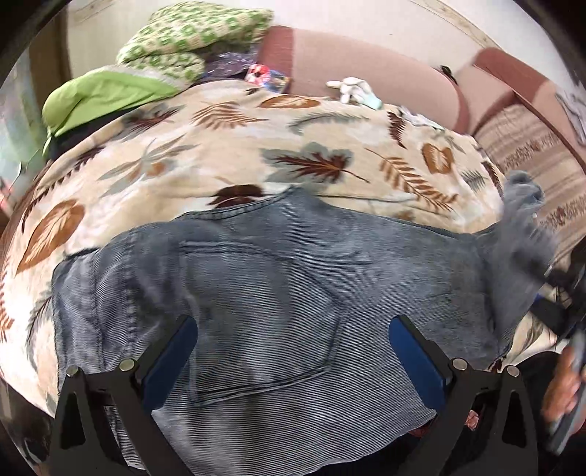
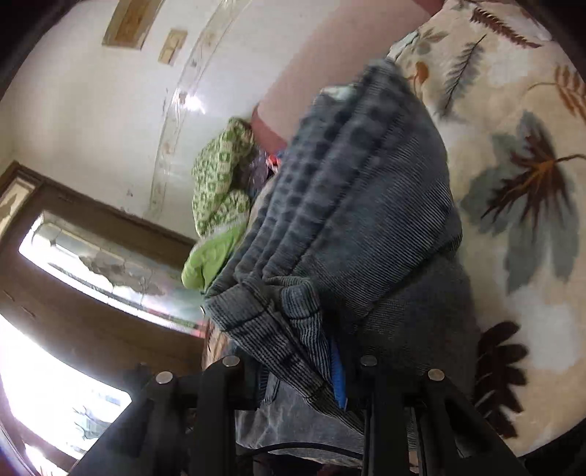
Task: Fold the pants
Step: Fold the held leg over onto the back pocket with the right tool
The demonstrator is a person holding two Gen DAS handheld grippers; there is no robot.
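The leaf-print blanket (image 1: 234, 146) carries the grey corduroy pants (image 1: 278, 293) across the frame's lower half. The left claw (image 1: 293, 351) hovers wide above them, pointing steeply down; the right claw (image 2: 300, 377), rolled sideways, grips their bunched hem.

My left camera looks steeply down, close over the jeans (image 1: 278, 293) on the leaf-print blanket (image 1: 219, 153). My right camera sits tilted, right up against bunched jeans (image 2: 348, 205). Both catch blanket and green knit (image 1: 190, 33).
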